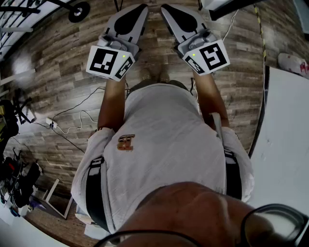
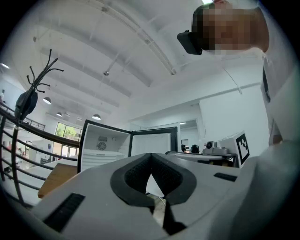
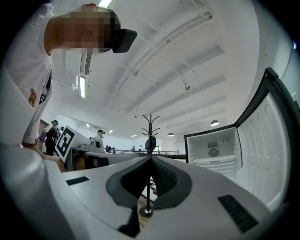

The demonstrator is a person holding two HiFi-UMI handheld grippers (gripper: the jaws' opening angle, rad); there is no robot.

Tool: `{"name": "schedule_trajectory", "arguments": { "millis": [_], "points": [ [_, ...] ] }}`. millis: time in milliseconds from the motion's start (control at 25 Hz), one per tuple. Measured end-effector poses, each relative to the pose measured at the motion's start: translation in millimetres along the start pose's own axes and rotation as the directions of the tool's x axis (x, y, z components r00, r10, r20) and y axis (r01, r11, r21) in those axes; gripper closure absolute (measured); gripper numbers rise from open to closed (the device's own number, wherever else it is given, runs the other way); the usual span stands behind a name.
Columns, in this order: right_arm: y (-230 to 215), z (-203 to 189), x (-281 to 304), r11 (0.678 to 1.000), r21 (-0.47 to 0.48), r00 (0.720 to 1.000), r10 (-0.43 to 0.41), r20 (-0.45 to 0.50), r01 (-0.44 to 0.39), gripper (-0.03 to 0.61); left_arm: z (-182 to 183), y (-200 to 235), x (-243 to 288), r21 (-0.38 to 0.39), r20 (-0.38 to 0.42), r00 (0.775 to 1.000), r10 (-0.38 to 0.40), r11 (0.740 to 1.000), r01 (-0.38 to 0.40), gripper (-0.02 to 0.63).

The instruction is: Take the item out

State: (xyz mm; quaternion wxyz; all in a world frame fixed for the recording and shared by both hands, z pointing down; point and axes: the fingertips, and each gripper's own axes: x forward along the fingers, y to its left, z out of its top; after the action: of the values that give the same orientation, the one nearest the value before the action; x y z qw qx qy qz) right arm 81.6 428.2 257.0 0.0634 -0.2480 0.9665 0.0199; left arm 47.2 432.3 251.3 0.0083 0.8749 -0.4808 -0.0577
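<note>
My left gripper (image 1: pixel 137 9) and right gripper (image 1: pixel 169 9) are held side by side in front of the person's chest, above the wooden floor (image 1: pixel 63 72). In the left gripper view the jaws (image 2: pixel 151 155) are shut with nothing between them. The right gripper (image 3: pixel 151 159) is shut too and holds nothing. Some way ahead stands a small white fridge (image 2: pixel 104 149) with its door (image 2: pixel 154 143) swung open. The right gripper view shows the same fridge (image 3: pixel 213 152), with the open door (image 3: pixel 267 145) close by on the right. I cannot make out any item inside it.
A black coat rack (image 3: pixel 150 136) stands straight ahead of the right gripper. A dark railing (image 2: pixel 18 140) curves past on the left. Desks with equipment (image 2: pixel 211 151) and people (image 3: pixel 98 140) are further back. Cables (image 1: pixel 72 123) lie on the floor, and a white table (image 1: pixel 285 135) is at the right.
</note>
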Motion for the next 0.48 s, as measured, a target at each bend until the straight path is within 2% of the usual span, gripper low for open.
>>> {"name": "schedule_trajectory", "arguments": {
  "millis": [480],
  "points": [
    [13,-11,44,1.000,0.021,1.000,0.010,0.006,-0.010,0.545,-2,43,-12,-0.008,0.010,1.000,-0.013,1.000,0.013,0.595]
  ]
}}
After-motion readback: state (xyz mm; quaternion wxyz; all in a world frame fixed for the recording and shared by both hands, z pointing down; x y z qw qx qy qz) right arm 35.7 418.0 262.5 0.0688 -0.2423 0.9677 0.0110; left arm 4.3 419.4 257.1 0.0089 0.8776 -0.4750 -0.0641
